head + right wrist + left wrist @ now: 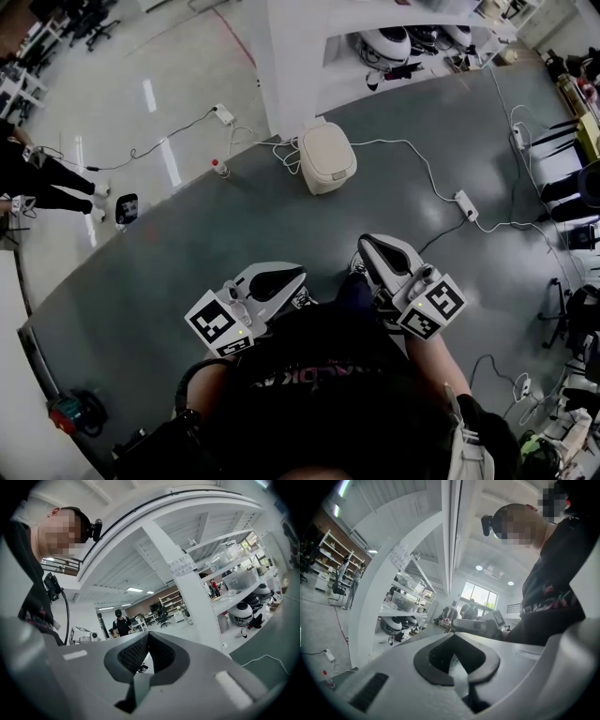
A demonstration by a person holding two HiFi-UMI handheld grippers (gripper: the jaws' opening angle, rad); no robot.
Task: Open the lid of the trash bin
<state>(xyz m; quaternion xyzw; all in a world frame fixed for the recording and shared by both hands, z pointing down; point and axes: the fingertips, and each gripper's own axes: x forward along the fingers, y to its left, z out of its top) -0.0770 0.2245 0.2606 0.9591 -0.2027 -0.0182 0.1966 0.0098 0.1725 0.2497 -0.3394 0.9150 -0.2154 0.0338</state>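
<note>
The job looks barely started; the trash bin stands on the floor well ahead, lid down; left tool and right tool hover near the body, jaws together, empty; next, probably, carry one to the lid's edge.

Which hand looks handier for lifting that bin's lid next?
Right, by a little: the right gripper sits slightly nearer the bin than the left gripper; both are shut, empty, well short.
</note>
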